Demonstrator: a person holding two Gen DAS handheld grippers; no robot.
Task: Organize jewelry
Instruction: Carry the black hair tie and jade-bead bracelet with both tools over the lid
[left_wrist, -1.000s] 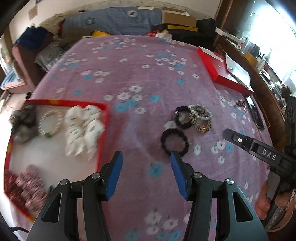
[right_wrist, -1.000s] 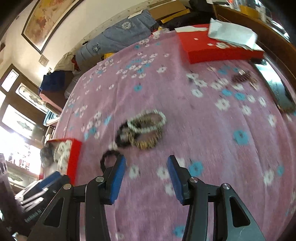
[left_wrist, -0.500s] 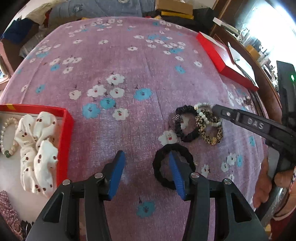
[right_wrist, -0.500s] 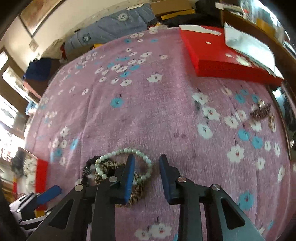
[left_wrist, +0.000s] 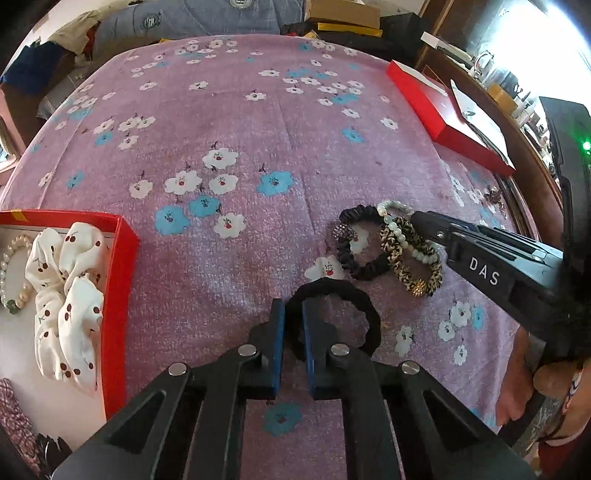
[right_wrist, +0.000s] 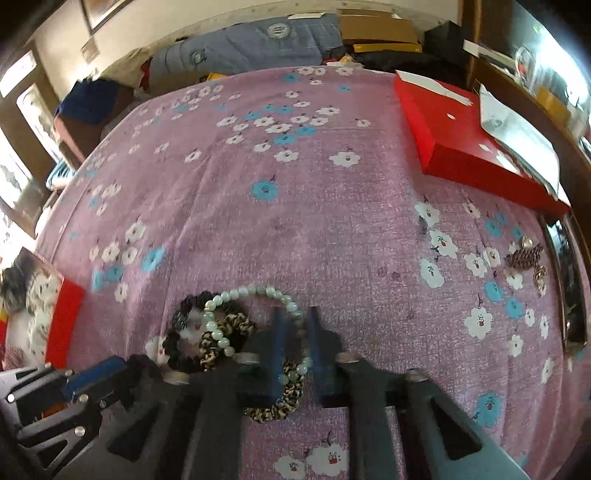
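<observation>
The left tongs (left_wrist: 292, 325) have just been closing and are now clamped on the near-left side of a black hair tie (left_wrist: 334, 319), which lies on the pink flowered cloth (left_wrist: 258, 122) of the bed. The right tongs (right_wrist: 297, 334) have also just been closing and now pinch the strand of a pale green bead bracelet (right_wrist: 255, 291); this bracelet lies over a leopard-print scrunchie (right_wrist: 275, 406) and beside a thin black scrunchie (right_wrist: 177, 347), all three touching in one small heap just behind the black hair tie. At the left edge of the left view stands an open red box (left_wrist: 122, 280) with a white bottom, and in it are a white scrunchie with cherries (left_wrist: 64, 295) and a pearl bracelet (left_wrist: 11, 273); more dark items in its near corner are cut off and hard to make out. A closed red box (right_wrist: 465, 147) with white papers on it lies well apart at the far right side of the bed. Near the right edge some small brown jewelry pieces (right_wrist: 524, 258) are too small to tell exactly. Folded blue bedding (right_wrist: 255, 48) and cardboard boxes (right_wrist: 376, 29) fill the space behind the bed. In the right view the lower part is blurred, and the tongs hide part of the leopard-print scrunchie
</observation>
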